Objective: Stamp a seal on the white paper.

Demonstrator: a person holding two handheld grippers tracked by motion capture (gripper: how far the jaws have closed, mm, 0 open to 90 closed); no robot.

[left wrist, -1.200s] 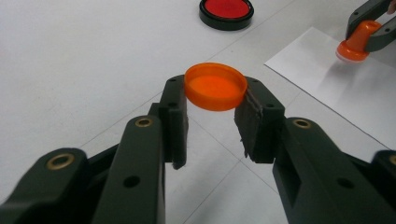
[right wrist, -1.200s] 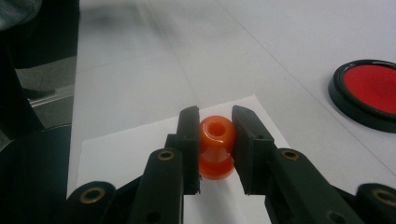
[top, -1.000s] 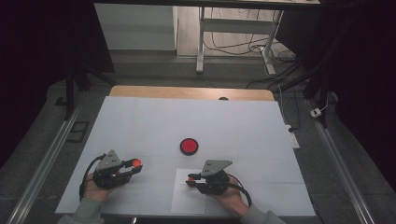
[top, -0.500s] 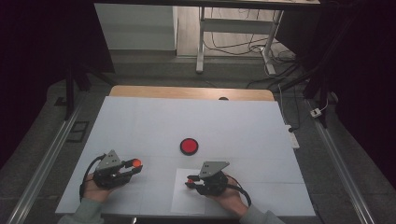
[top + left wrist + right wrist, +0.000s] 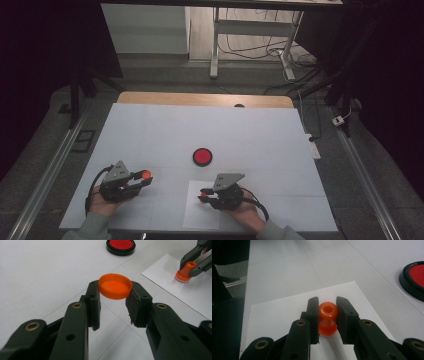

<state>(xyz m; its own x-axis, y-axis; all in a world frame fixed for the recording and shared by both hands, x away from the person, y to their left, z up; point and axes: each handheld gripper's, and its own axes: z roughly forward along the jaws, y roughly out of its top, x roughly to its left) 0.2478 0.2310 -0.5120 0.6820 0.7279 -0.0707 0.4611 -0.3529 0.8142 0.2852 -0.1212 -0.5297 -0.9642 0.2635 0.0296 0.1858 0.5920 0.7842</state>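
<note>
The small orange plastic stamp with a knobbed handle (image 5: 327, 319) is standing upright on the white sheet of paper (image 5: 284, 315), and the right hand-held gripper (image 5: 327, 312) is clenching its narrow neck between both pads, base touching the sheet. Nearer the person's left side from that paper, the left hand-held gripper (image 5: 115, 293) is pinching the shallow round orange plastic cap (image 5: 115, 286) by its rim, holding it clear of the white worktop (image 5: 150, 135). Beyond the paper, the round red ink pad in a black case (image 5: 202, 156) is lying open. The stamp is looking light, stiff and smooth; gripping at the waist seems safest against slipping.
</note>
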